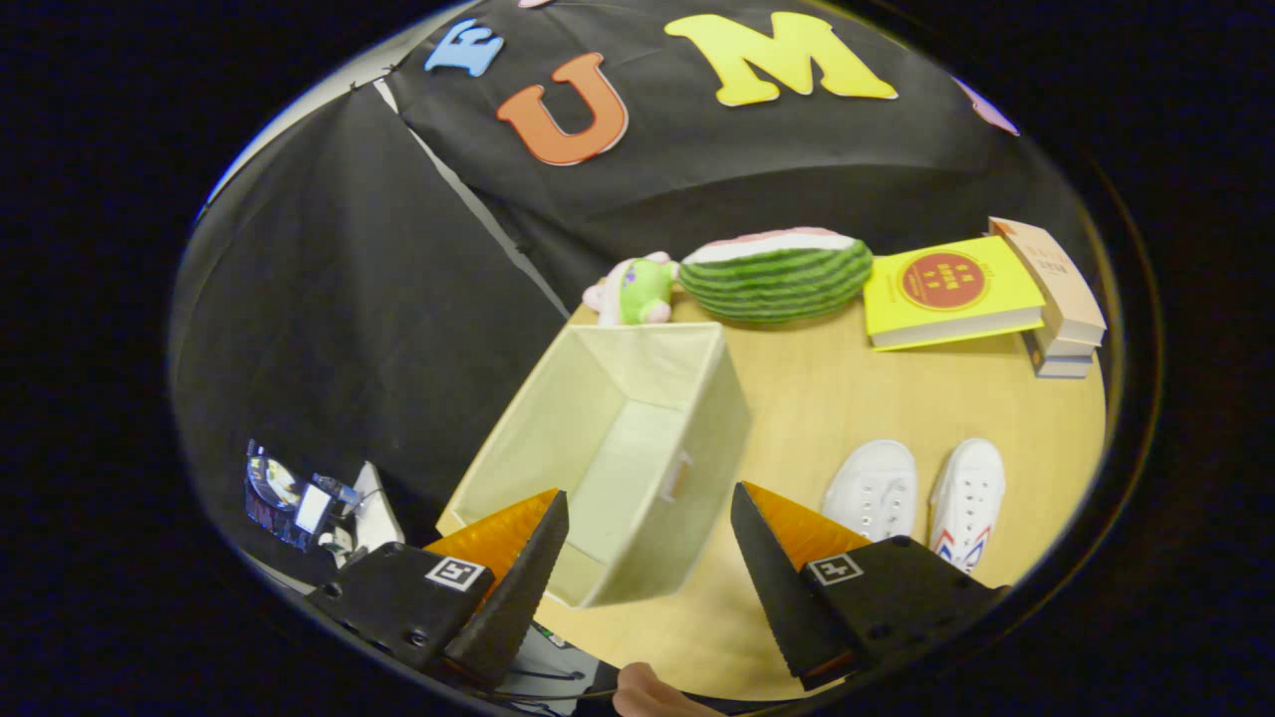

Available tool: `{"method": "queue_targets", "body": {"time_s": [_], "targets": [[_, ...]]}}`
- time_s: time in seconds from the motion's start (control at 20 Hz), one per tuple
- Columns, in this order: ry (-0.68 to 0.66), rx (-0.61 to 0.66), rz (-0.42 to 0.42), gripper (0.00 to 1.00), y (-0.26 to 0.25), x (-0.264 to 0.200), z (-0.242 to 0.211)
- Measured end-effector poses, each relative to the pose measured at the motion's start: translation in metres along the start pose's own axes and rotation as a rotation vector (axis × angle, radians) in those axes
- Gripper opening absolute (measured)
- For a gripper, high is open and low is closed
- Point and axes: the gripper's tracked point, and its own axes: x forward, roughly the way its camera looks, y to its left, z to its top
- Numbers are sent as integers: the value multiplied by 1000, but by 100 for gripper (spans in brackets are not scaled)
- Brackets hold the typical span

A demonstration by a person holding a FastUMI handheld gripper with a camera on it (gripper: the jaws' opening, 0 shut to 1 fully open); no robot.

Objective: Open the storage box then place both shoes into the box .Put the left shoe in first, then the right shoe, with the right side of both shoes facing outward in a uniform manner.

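A cream fabric storage box (637, 398) stands open-topped and empty on the wooden table (827, 398), with a small pull tab on its near side wall. Two white canvas shoes lie side by side to the right of the box: one shoe (875, 488) nearer the box, the other shoe (966, 498) beyond it with red and blue marks at its end. My gripper (647, 518) hovers above the box's near corner, open, with nothing between its fingers. The near wall of the box shows in the gap between them.
At the table's far side lie a plush toy (633, 289), a watermelon-shaped cushion (777, 274), a yellow book (946, 289) and a stack of books (1056, 299). Some equipment (299, 498) sits off the table's left edge. A fingertip (647, 692) shows below the gripper.
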Motion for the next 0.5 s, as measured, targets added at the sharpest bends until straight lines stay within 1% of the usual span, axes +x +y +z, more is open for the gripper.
{"method": "queue_targets", "body": {"time_s": [0.1, 0.3, 0.5], "targets": [[11, -7, -31, 100, -22, -13, -11], [22, -6, -131, 100, -77, -18, -21], [105, 7, -183, 100, -121, -9, -51]]}}
